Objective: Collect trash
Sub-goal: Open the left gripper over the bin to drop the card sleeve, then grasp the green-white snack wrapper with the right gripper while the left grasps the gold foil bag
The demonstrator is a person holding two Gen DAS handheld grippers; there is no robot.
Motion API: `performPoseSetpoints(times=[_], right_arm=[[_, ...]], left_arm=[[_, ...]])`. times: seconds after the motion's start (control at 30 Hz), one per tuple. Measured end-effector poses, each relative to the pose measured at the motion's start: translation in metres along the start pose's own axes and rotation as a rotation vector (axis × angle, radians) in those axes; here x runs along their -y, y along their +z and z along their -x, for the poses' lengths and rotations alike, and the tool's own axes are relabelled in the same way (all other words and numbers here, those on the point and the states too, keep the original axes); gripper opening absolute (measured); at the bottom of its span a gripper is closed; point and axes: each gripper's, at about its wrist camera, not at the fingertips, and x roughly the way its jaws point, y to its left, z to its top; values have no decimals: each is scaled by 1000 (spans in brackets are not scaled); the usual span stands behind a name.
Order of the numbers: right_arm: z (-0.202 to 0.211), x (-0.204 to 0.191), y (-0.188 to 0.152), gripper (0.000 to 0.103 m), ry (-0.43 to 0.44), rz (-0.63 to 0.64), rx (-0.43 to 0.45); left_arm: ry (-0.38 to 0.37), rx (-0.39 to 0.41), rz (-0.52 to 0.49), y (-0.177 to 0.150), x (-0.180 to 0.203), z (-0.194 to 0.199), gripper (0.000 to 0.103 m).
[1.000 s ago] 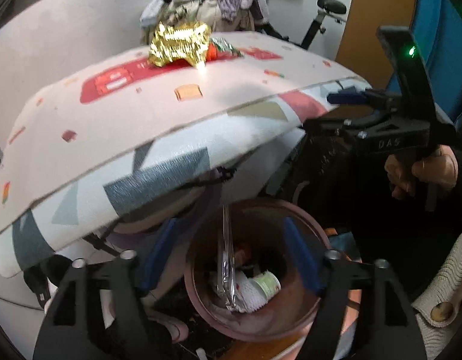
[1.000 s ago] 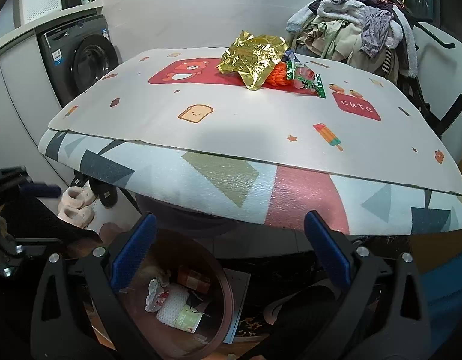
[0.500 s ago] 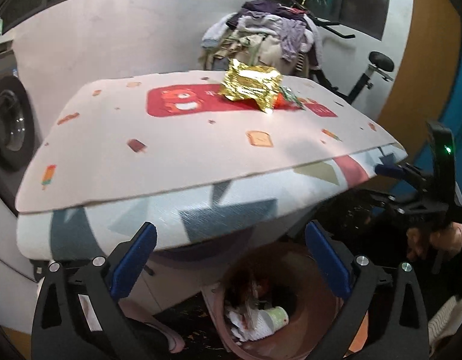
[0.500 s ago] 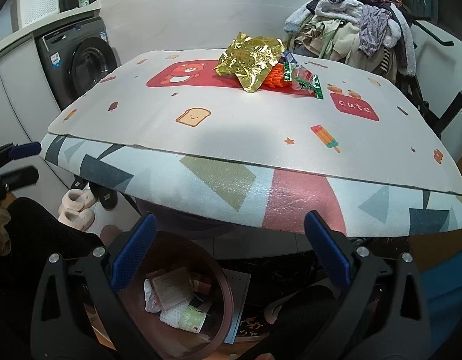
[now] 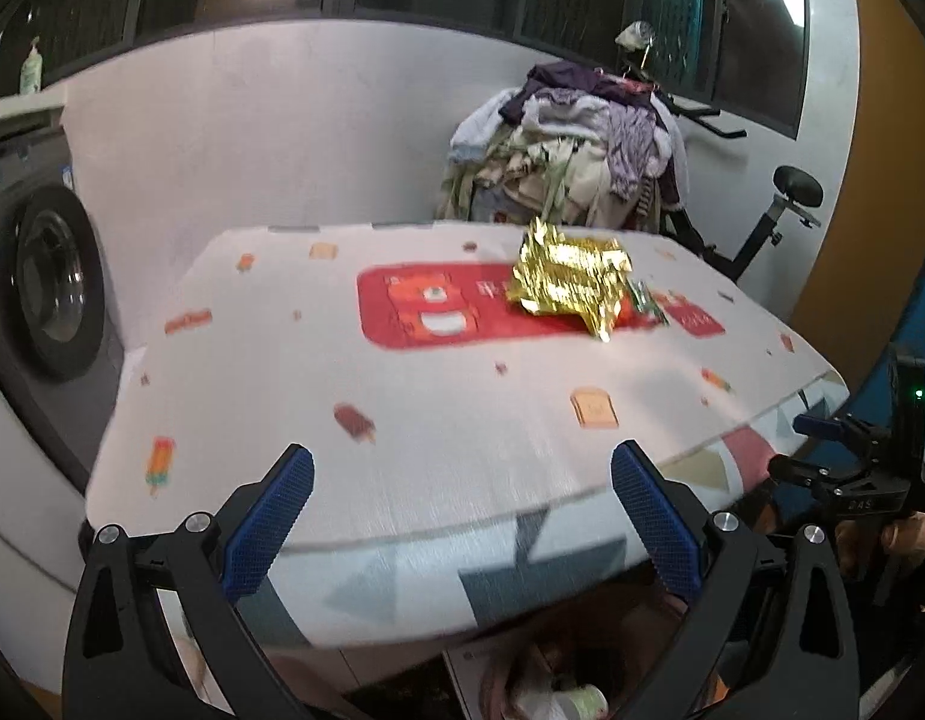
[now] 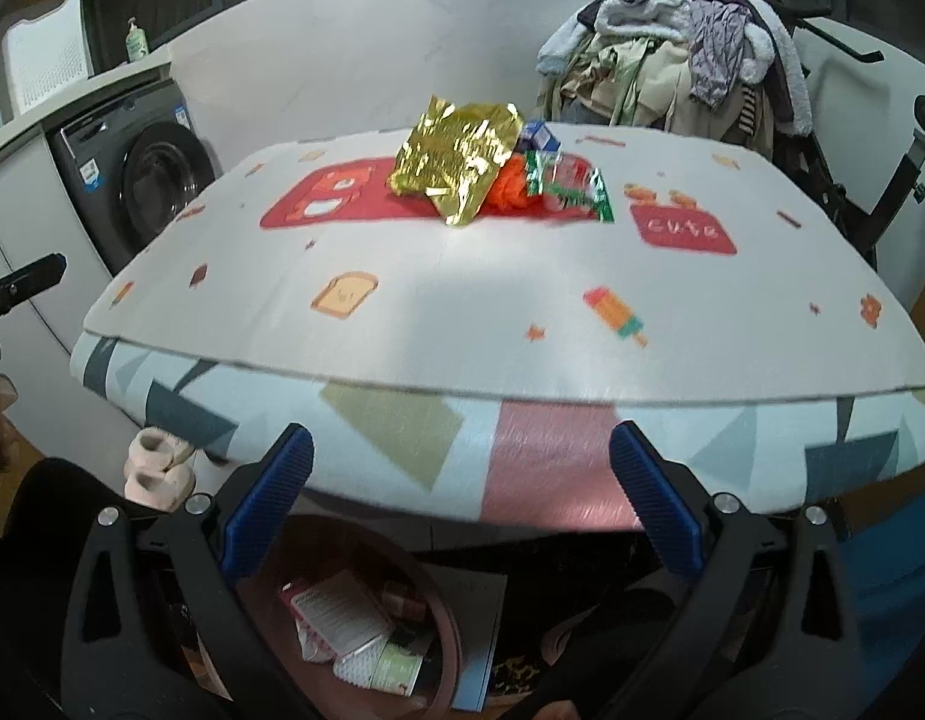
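A crumpled gold foil wrapper (image 5: 567, 285) (image 6: 456, 153) lies on the far part of the patterned table mat (image 5: 462, 414) (image 6: 492, 300). Beside it sit an orange piece of trash (image 6: 510, 189) and a green-and-red wrapper (image 6: 573, 186). My left gripper (image 5: 462, 516) is open and empty, hovering over the mat's near edge. My right gripper (image 6: 459, 492) is open and empty too, just in front of the table's edge. Below the table stands a brown trash bin (image 6: 444, 636) (image 5: 492, 678) holding several discarded packets and a paper cup (image 5: 579, 702).
A washing machine (image 6: 144, 186) stands at the left by the wall. A heap of clothes (image 6: 684, 66) is piled on an exercise bike (image 5: 786, 204) behind the table. Pale slippers (image 6: 159, 468) lie on the floor. The right gripper's body (image 5: 870, 480) shows at the left view's right edge.
My left gripper has lifted from over the bin up to the mat's edge and its jaws have spread wider. The right gripper's view has crept slightly toward the table.
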Motion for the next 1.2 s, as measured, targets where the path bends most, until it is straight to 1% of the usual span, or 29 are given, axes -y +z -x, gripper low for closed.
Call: performPoseSetpoints(times=[0.1,0.17,0.23,0.3,0.33,0.43,0.5,0.57,0.67,0.77,0.83,0.9,1.0,1.07,1.13,1.17,1.2], right_arm=[[-1,8,14,97,-9,-17,19],[-3,14,23,97,-18,-30,22],[-5,20,32,97,-28,-41,28],[-8,24,40,97,-17,-50,28],[-9,25,43,97,-19,-50,29],[-15,29,56,97,-90,-32,40],[-20,35,64,97,-114,-40,44],[-27,45,73,97,-116,-67,43],[-39,64,88,97,-123,-124,52],[-57,82,105,97,-126,-188,48],[-69,89,115,97,-121,-201,43],[-85,90,128,97,-125,-173,38],[-106,94,141,97,-103,-161,27],[-122,104,151,97,-67,-218,19],[-133,113,158,93,-30,-287,16],[-140,116,161,89,-14,-316,13],[-148,118,165,89,-5,-337,4]], left_arm=[[32,35,-15,16,-4,-3,97],[40,55,-11,24,-7,-4,97],[47,94,-8,32,-11,-3,97],[56,104,-10,39,-13,-6,97],[58,102,-10,42,-14,-8,97],[57,91,-15,49,-17,-16,97],[56,74,-21,52,-17,-23,97],[53,58,-23,56,-18,-29,97],[17,33,5,59,-22,-42,97],[28,-3,29,62,-24,-61,97],[21,-25,62,64,-27,-72,97],[2,-39,84,65,-28,-83,97],[-24,-55,101,69,-25,-98,97],[-40,-58,104,73,-23,-107,97],[-50,-65,97,77,-18,-116,97],[-55,-68,90,79,-15,-120,97],[-60,-70,85,81,-13,-124,97]])
